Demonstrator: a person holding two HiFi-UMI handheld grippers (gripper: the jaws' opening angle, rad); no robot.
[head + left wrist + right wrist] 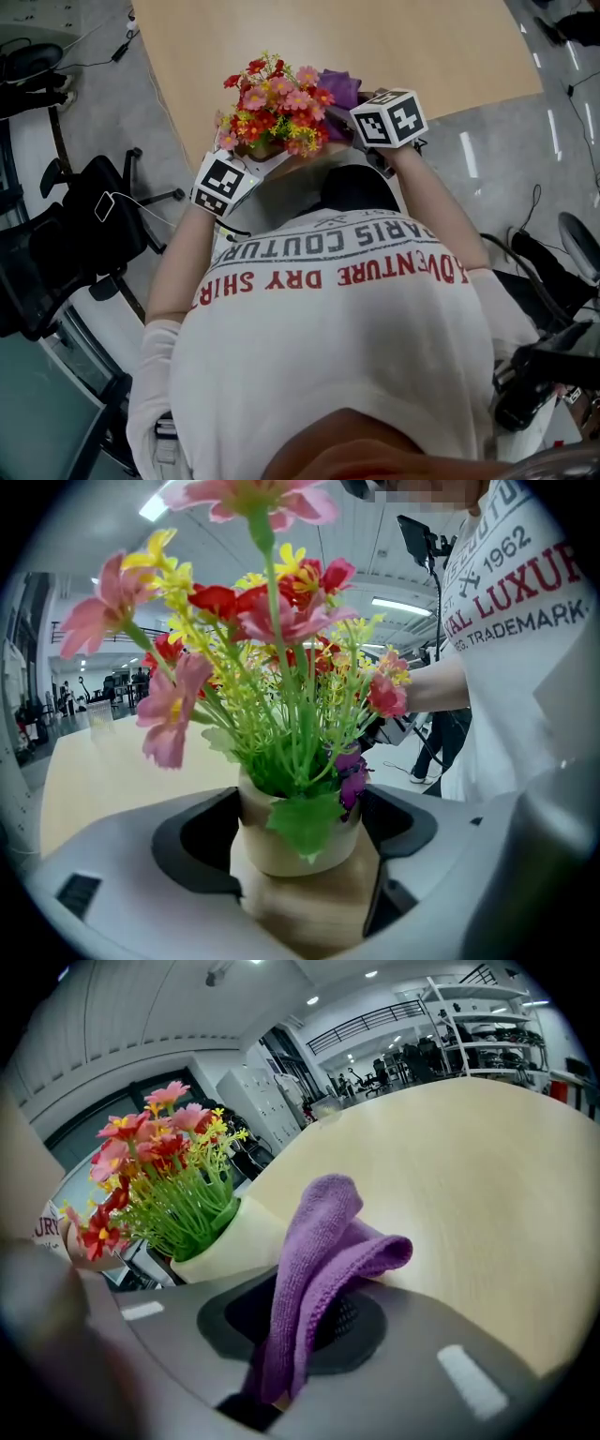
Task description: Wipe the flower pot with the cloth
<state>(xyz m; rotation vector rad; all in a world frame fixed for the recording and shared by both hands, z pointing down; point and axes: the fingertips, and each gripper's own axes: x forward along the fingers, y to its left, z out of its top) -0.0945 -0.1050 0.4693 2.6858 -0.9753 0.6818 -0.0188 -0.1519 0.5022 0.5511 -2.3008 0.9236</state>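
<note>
Purple cloth (319, 1241); cream flower pot (267, 853); pink, red, yellow flowers (281, 621).

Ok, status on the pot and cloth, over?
Left gripper clamped on flower pot. Right gripper clamped on purple cloth, close beside the pot; contact not clear. Flowers overhang the rim, nothing else in the way.

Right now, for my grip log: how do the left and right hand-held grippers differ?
The left hand-held gripper has its jaws wide, clamping the flower pot; the right hand-held gripper has them nearly together, pinching the purple cloth. The left's pot fills its gap; the right's cloth flops over. Both hold something.
</note>
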